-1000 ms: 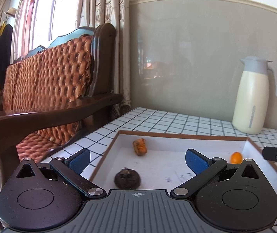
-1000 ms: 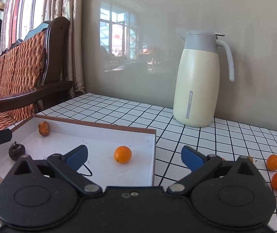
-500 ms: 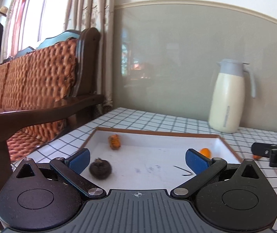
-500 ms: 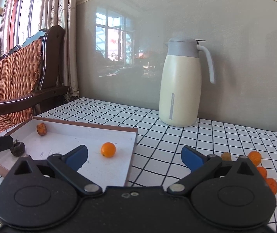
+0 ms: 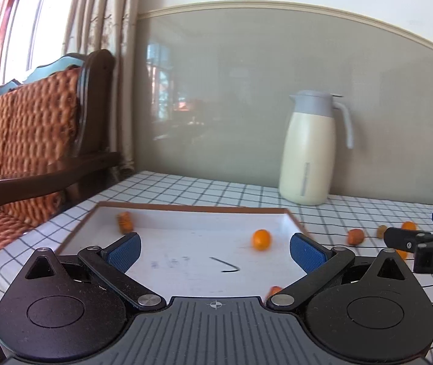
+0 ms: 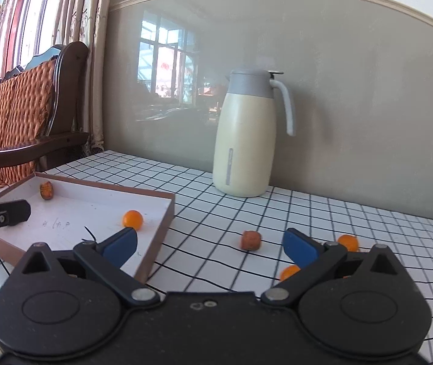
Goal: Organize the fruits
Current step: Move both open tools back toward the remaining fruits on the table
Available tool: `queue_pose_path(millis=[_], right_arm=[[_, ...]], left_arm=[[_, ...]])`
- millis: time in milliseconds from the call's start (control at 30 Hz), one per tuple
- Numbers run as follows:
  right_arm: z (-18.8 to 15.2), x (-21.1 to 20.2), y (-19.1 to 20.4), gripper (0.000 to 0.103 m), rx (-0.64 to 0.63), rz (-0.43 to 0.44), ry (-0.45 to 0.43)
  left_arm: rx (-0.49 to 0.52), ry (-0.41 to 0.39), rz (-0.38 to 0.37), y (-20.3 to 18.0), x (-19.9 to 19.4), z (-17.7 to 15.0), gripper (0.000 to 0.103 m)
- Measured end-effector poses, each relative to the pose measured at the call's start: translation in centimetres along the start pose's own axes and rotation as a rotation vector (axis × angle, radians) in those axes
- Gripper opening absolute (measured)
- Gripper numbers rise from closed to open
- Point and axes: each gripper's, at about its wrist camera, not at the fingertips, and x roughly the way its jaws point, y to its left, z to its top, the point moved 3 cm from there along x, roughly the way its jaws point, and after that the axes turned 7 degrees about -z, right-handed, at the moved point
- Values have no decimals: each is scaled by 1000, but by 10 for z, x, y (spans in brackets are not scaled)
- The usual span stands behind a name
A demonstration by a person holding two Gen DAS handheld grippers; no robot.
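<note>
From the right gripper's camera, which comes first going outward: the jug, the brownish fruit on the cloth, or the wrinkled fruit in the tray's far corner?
1. Brownish fruit, on the cloth straight ahead of the right gripper.
2. Wrinkled fruit, far left, in the tray corner.
3. Jug, at the back by the wall.

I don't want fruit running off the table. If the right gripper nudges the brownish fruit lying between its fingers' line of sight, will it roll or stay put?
The brownish fruit looks stubby and rounded, so it would probably roll a little, unevenly. The checked tablecloth looks flat and smooth, giving little to stop it. It seems small and light, so the open right gripper should close gently.
</note>
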Motion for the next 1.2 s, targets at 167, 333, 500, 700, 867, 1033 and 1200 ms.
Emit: queue_pose_path(millis=[167, 333, 500, 700, 867, 1033, 1200], right_arm=[[-8, -7, -23, 97, 14, -28, 8], [-15, -11, -45, 97, 36, -59, 17], [-20, -15, -66, 97, 66, -85, 19], [-27, -21, -85, 97, 79, -112, 22], [-31, -22, -99, 97, 91, -133, 27], [-38, -21, -113, 97, 109, -162, 45], [-46, -19, -128, 97, 132, -196, 67]], left_arm=[[14, -10, -56, -27, 1, -2, 103], [47, -7, -91, -54, 5, -4, 103], [60, -7, -112, -75, 7, -7, 103], [89, 1, -144, -99, 10, -9, 103], [108, 5, -173, -116, 12, -12, 103], [147, 41, -205, -134, 17, -15, 103], [166, 55, -208, -152, 24, -18, 103]])
